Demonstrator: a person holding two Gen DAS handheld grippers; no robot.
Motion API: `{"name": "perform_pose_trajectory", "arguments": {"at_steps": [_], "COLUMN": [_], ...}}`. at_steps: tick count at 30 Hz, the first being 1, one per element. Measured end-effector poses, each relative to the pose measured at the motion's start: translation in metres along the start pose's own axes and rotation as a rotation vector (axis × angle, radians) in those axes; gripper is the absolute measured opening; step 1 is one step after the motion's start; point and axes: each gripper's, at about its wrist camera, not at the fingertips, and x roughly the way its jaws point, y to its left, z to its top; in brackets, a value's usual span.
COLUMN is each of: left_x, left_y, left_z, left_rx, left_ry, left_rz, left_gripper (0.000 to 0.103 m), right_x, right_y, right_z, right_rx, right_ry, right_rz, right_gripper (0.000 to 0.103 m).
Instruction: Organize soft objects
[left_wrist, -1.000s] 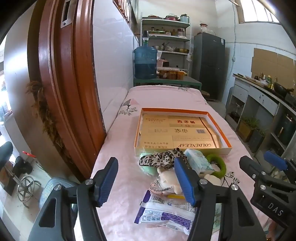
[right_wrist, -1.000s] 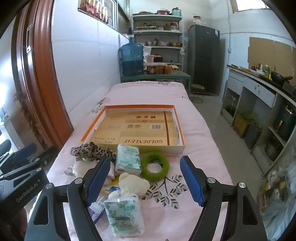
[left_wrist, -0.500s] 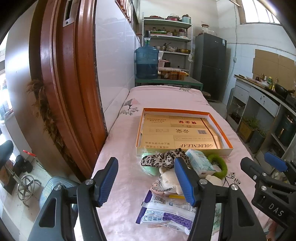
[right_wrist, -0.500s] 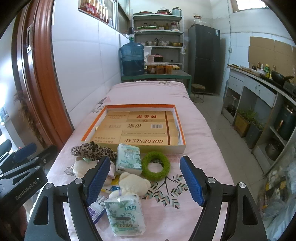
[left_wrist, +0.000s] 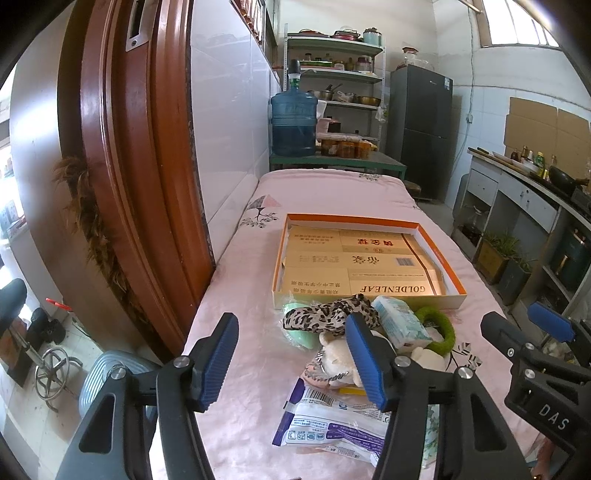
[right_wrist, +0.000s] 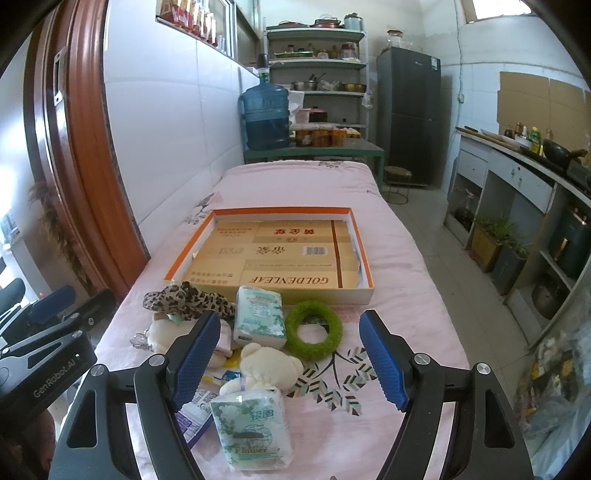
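Barely drifting since before, I am hovering both wide-open grippers, left and right; tissue pack looks light, squashy—gripping its sides.

On the pink bedcover we see our soft things heaped just in front of the shallow orange-rimmed box, which is lined with flattened cartons. A leopard-print scrunchie lies at the left, a tissue pack beside it, and a fuzzy green ring flat to the right. A cream plush bear touches a second tissue pack, nearest us. A purple-and-white wipes packet lies flat.
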Motion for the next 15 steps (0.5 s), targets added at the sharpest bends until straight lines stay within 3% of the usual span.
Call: {"name": "perform_pose_trajectory", "arguments": {"at_steps": [15], "left_x": [0.0021], "left_y": [0.0016], "left_z": [-0.0010], "left_rx": [0.006], "left_ry": [0.003], "left_rz": [0.013], "left_gripper": [0.060], "right_x": [0.0032], "right_y": [0.0010], "right_z": [-0.0006], "right_rx": [-0.002], "right_ry": [0.006], "right_rz": [0.006], "right_gripper": [0.079]}}
